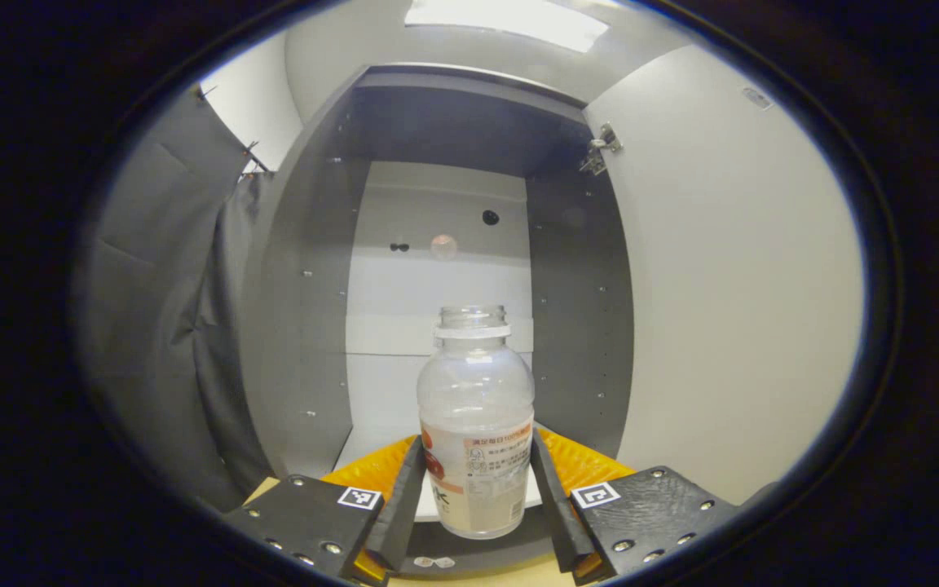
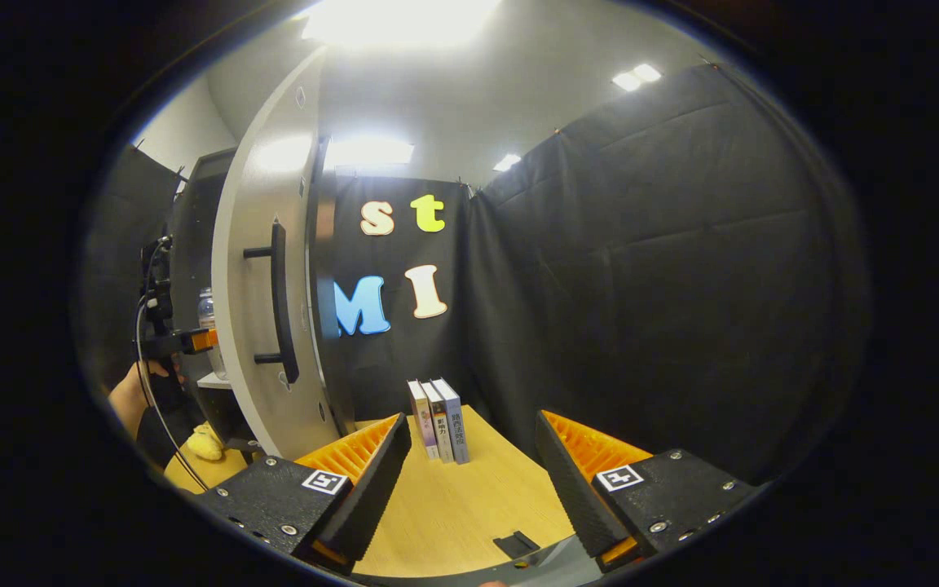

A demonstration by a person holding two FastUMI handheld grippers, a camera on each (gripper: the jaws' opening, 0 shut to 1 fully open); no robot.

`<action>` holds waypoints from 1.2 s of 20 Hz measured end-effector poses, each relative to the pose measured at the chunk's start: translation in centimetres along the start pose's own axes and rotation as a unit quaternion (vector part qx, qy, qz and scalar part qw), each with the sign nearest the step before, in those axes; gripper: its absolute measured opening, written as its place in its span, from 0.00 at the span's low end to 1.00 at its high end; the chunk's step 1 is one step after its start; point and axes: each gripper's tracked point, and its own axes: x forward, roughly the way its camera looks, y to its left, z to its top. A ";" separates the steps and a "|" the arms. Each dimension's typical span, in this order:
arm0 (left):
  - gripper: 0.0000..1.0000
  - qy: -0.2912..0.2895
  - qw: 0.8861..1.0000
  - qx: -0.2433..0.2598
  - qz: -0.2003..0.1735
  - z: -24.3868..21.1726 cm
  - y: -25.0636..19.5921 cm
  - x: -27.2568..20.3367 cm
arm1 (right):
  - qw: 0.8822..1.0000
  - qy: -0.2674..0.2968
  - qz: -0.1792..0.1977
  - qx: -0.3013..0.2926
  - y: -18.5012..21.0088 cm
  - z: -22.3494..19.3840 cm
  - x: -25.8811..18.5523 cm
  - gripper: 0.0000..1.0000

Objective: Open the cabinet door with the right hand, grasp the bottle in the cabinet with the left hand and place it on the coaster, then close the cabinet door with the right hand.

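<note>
Inside the open cabinet (image 1: 306, 326), a clear plastic bottle (image 1: 476, 424) without a cap stands upright on the white lower shelf (image 1: 372, 440), seen in the left gripper view between the two fingers of the left gripper (image 1: 476, 497). Both fingers lie close along the bottle's labelled lower half and seem to touch it on either side, though a firm squeeze cannot be told for certain. The cabinet door (image 1: 730, 285) is swung wide to the right of the opening, its hinge (image 1: 600, 151) showing at the top corner. From the right gripper view, the right gripper (image 2: 469, 481) hangs over the wooden table (image 2: 453, 505) with its fingers spread wide and nothing between them. Ahead of it three books (image 2: 438, 420) stand upright together on the table, near the door's outer face with its dark bar handle (image 2: 278, 302). Farther left, a hand (image 2: 131, 399) holds the other gripper at the bottle.
</note>
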 end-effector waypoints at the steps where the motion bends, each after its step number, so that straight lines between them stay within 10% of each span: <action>1: 0.69 0.001 1.000 0.001 0.005 0.0 0.1 -0.9 | 1.000 0.001 0.007 -0.001 0.1 0.0 -0.2 0.95; 24: 0.75 -0.001 0.998 0.019 0.067 -6.6 0.1 -20.9 | 0.991 0.033 0.127 -0.006 1.8 -2.8 -2.7 0.95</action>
